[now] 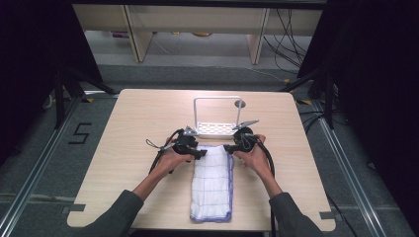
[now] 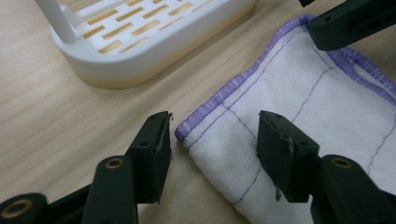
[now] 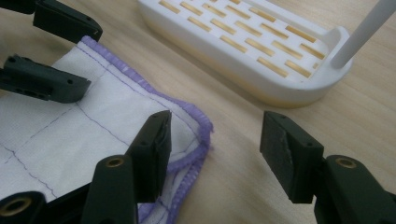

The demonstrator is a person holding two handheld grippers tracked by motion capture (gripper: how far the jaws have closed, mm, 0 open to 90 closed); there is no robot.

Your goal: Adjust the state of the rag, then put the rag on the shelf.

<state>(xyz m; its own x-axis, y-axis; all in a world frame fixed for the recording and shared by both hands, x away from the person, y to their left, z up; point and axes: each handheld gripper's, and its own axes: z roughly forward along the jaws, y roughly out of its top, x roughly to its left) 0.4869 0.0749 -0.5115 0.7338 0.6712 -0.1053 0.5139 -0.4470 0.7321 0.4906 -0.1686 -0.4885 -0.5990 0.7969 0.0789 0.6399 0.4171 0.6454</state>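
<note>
Left claw (image 2: 212, 135) open astride cloth (image 2: 299, 121) corner, right claw (image 3: 215, 135) open likewise — nothing gripped, rack (image 3: 261, 42) near

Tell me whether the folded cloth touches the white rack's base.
Apart. The left gripper view shows a strip of bare wood between the cloth and the white rack's base; the right gripper view shows the same gap.

We see a white cloth (image 1: 211, 185) with a purple hem lying folded lengthwise on the wooden table (image 1: 123, 128), its near end at the table's front edge. The left gripper (image 1: 201, 154) and right gripper (image 1: 227, 147) sit at the cloth's two far corners. Just behind them stands a white rack (image 1: 216, 127).
</note>
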